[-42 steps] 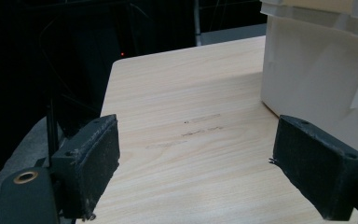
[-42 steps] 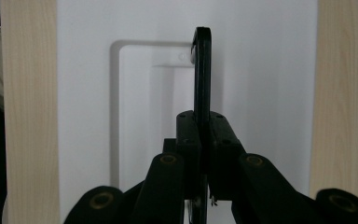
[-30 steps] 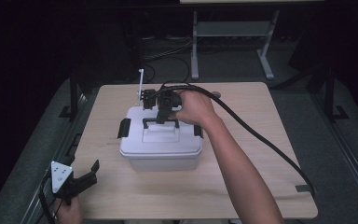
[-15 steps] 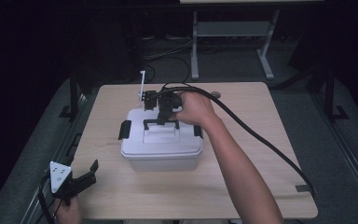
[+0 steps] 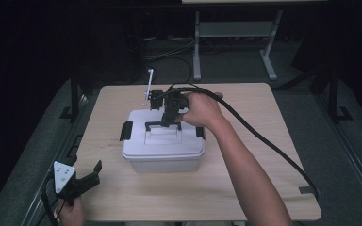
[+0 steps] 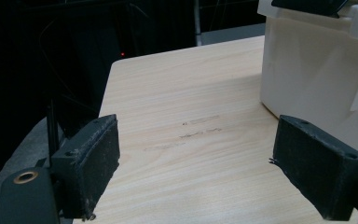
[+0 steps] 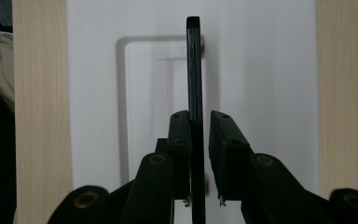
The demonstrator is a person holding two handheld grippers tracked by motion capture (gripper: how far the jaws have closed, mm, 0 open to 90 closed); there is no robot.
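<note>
Box handle (image 7: 195, 70): upright, between right gripper (image 7: 200, 135) jaws, which have just been opening; narrow gap at one pad
Box (image 5: 164, 146): white, on table (image 5: 264, 155)
Left gripper (image 6: 214, 168): wide open, empty

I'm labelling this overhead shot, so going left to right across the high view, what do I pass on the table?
Left tongs → box's left latch → box handle → box's right latch → black tape mark.
</note>
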